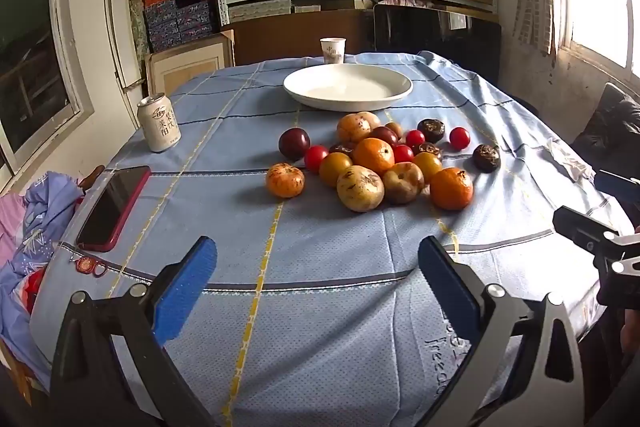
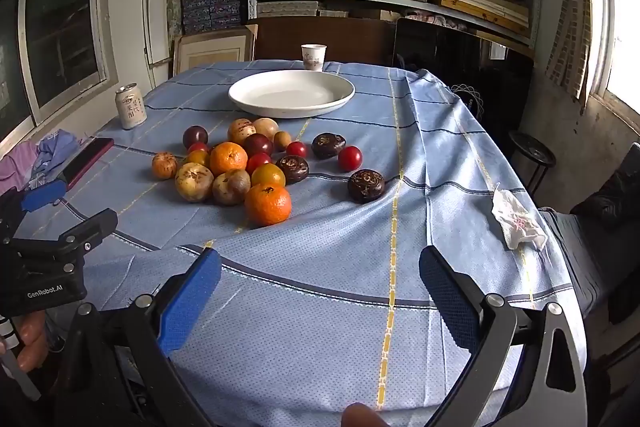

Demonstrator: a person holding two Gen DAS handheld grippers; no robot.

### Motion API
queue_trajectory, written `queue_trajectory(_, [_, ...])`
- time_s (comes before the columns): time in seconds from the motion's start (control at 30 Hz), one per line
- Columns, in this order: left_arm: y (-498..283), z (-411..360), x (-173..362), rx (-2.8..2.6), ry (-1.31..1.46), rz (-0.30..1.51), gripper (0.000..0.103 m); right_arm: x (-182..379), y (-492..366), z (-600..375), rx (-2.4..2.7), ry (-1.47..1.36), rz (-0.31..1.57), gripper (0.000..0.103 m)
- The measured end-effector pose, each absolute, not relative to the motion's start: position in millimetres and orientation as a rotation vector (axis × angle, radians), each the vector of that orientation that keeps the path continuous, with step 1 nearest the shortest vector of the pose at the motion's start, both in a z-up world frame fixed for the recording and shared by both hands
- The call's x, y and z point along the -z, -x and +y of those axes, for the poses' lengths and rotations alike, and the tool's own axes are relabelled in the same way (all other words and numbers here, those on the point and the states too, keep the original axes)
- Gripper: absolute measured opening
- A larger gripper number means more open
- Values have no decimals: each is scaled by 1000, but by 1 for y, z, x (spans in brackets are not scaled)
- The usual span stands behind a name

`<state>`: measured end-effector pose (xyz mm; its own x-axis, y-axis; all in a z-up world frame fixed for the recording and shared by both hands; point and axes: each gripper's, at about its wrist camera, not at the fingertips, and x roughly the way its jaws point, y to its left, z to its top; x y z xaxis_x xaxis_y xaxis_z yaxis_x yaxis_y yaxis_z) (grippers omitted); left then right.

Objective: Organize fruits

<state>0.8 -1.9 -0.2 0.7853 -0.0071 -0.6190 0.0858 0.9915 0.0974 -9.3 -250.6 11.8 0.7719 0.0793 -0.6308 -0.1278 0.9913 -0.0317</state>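
Woven tablecloth (image 2: 420, 147), round glossy fruits (image 2: 240, 167)

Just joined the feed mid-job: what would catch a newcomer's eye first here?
The pile of fruit in the middle of the blue tablecloth: oranges, red tomatoes, dark plums. Just behind it sits an empty white plate. Both sets of tongs, left and right, hang open at the near edge, holding nothing.

Three oranges (image 2: 268, 205) – one of them blotched, at 9 o'clock of the heap. Four red tomatoes (image 2: 350, 158), two yellow tomatoes (image 2: 268, 175), two plums (image 2: 195, 136). Three dark wrinkled fruits (image 2: 366, 185) for certain, four tan spotted fruits (image 2: 194, 181), one small tan fruit (image 2: 282, 140). One plate (image 2: 240, 99), one cup (image 2: 313, 57), one can (image 2: 131, 107), one phone (image 2: 86, 157) – and one tissue (image 2: 516, 223).
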Motion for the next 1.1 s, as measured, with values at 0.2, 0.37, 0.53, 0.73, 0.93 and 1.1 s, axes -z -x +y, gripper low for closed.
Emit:
queue_trajectory(0.2, [-1, 4, -2, 48, -113, 659, 99, -11, 8, -251, -112, 74, 682, 100])
queue_trajectory(0.37, [0, 7, 3, 42, -112, 662, 99, -11, 8, -252, -111, 72, 685, 100])
queue_trajectory(0.53, [-1, 8, 5, 40, -112, 665, 99, -12, 10, -252, -112, 78, 688, 100])
queue_trajectory(0.73, [-1, 7, 4, 39, -112, 666, 99, -10, 8, -249, -113, 77, 689, 100])
queue_trajectory(0.93, [-3, 6, 6, 35, -111, 666, 99, -10, 9, -250, -114, 76, 691, 100])
queue_trajectory(1.1, [-4, 6, 7, 33, -109, 667, 99, -10, 8, -252, -115, 74, 694, 100])
